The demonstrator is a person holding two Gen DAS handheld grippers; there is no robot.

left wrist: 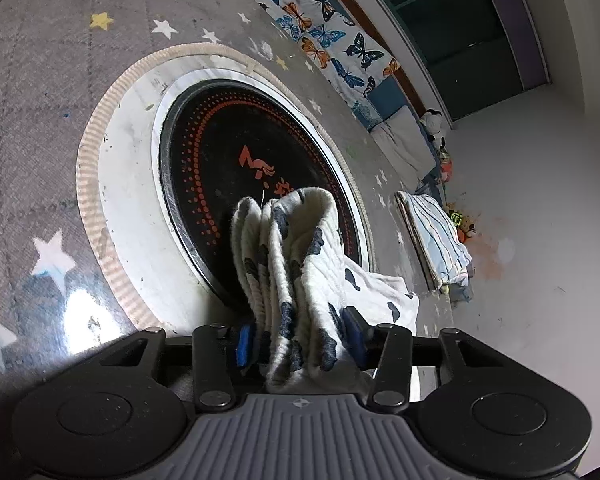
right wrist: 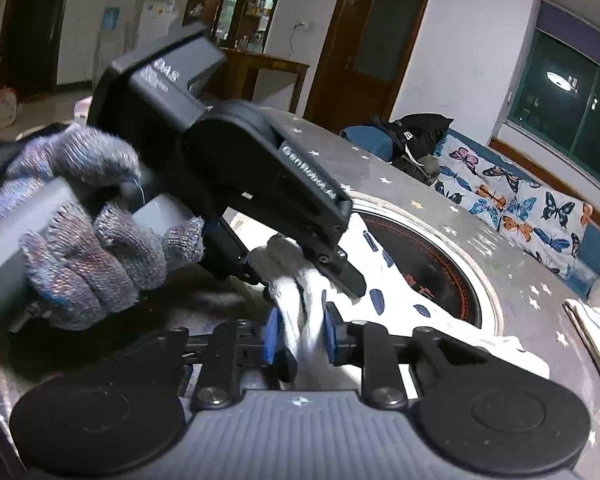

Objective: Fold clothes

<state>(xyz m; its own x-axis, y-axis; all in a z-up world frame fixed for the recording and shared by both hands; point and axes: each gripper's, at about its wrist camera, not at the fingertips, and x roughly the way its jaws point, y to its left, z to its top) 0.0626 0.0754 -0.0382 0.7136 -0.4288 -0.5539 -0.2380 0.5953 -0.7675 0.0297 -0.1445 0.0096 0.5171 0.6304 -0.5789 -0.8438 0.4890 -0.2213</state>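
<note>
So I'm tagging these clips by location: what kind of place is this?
Most likely a home living or dining room. A round table with a built-in hotpot burner stands by a butterfly-print bench cushion, with a wooden door and shelves behind.

This is looking like a home, a living room. A sofa with a butterfly cover [right wrist: 512, 204] is sitting under a dark window [right wrist: 568, 88]. Wooden doors [right wrist: 376, 40] and a shelf cabinet [right wrist: 240, 4] are standing behind, and soft toys [left wrist: 436, 124] are lying by the wall.
</note>
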